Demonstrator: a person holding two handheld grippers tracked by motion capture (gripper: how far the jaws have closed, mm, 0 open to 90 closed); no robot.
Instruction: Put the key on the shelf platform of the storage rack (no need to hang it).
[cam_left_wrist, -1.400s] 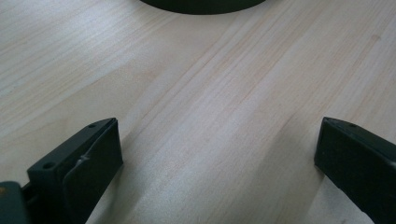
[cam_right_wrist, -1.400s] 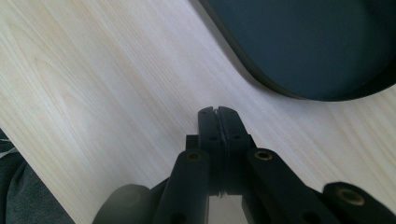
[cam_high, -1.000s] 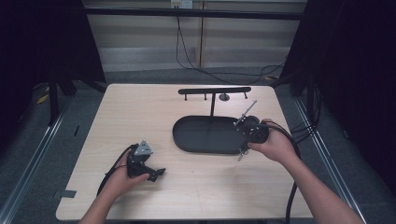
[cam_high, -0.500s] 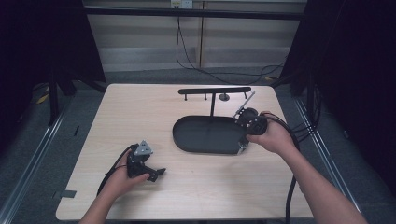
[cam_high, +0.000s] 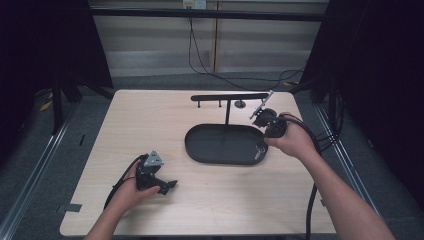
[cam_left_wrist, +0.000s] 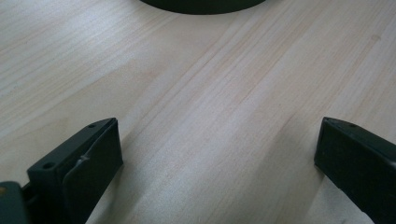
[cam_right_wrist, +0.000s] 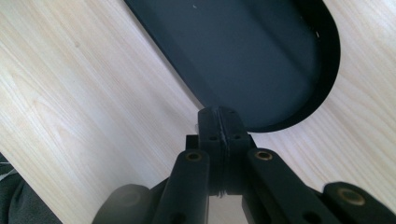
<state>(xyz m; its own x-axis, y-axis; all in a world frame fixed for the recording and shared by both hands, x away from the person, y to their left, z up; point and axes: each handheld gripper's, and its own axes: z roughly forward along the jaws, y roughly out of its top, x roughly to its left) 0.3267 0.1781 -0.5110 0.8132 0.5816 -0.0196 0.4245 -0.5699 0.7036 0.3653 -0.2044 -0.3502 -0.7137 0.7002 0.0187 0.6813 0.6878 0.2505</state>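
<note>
A black oval tray (cam_high: 210, 131) lies on the wooden table, and a black T-shaped stand (cam_high: 228, 97) rises behind it. My right gripper (cam_high: 261, 144) hangs over the tray's right end with its jaws pointing down. In the right gripper view the right gripper (cam_right_wrist: 218, 114) is pressed shut above the rim of the tray (cam_right_wrist: 261, 56). A pale sliver shows beside its tip, and I cannot tell what it is. My left gripper (cam_high: 167, 186) rests on the table at the front left, clear of the tray. Its jaws stand wide open on bare wood in the left gripper view (cam_left_wrist: 219, 140).
The table (cam_high: 150, 125) has bare wood on its left half and along the front. Cables trail off its right edge from the right hand (cam_high: 295, 142). Dark curtains flank the table, and a metal rail (cam_high: 30, 165) runs along the floor at the left.
My right gripper has moved toward the far side along the tray's right end, closer to the stand. The left gripper has stayed put.
</note>
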